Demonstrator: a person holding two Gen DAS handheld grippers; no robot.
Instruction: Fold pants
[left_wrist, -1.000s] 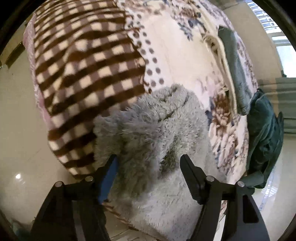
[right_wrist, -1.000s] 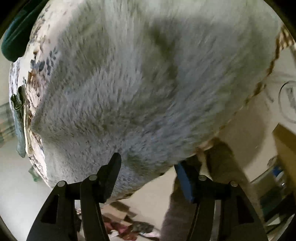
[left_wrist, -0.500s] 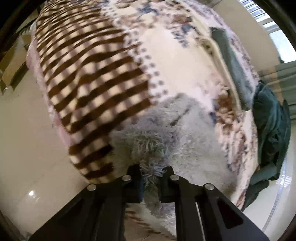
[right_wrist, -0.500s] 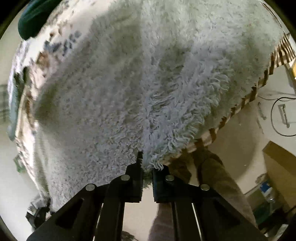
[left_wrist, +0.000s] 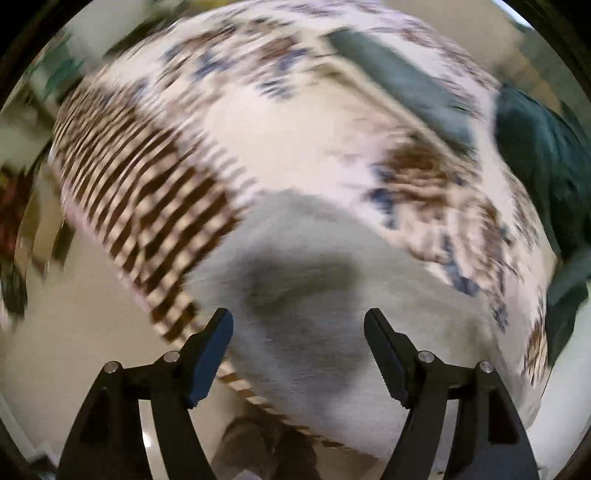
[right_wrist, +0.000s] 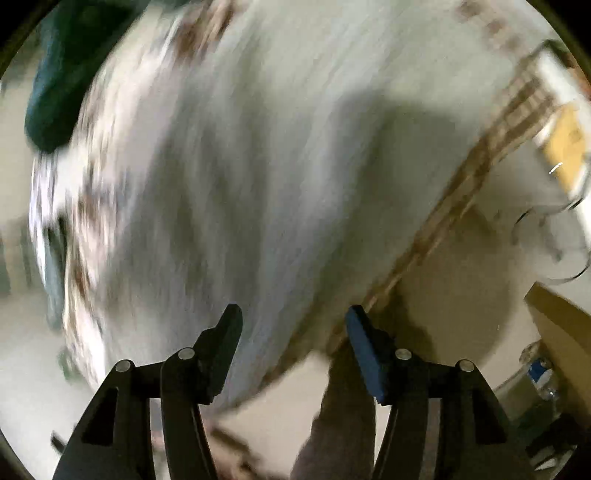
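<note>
The fluffy grey pants (left_wrist: 314, 295) lie on a bed with a floral and brown-checked cover (left_wrist: 303, 140). Both views are blurred by motion. My left gripper (left_wrist: 298, 325) hangs above the pants near the bed's front edge, its jaws opening and nothing between them. In the right wrist view the pants (right_wrist: 258, 177) fill most of the frame. My right gripper (right_wrist: 294, 321) is raised over their near edge, where the bed meets the floor; its jaws are opening too, with no fabric in them.
A dark green garment (left_wrist: 546, 177) is heaped at the bed's right side, and a grey-green folded piece (left_wrist: 399, 85) lies further back. A person's trouser leg (right_wrist: 340, 417) stands by the bed. Pale floor (left_wrist: 74, 332) surrounds it. A cardboard box (right_wrist: 561, 317) and a bottle (right_wrist: 537, 369) sit at right.
Half a second ago both grippers were shut on tufts of the grey pants. Now both have let go, spread apart and risen away from the fabric, and the left one has rolled.
</note>
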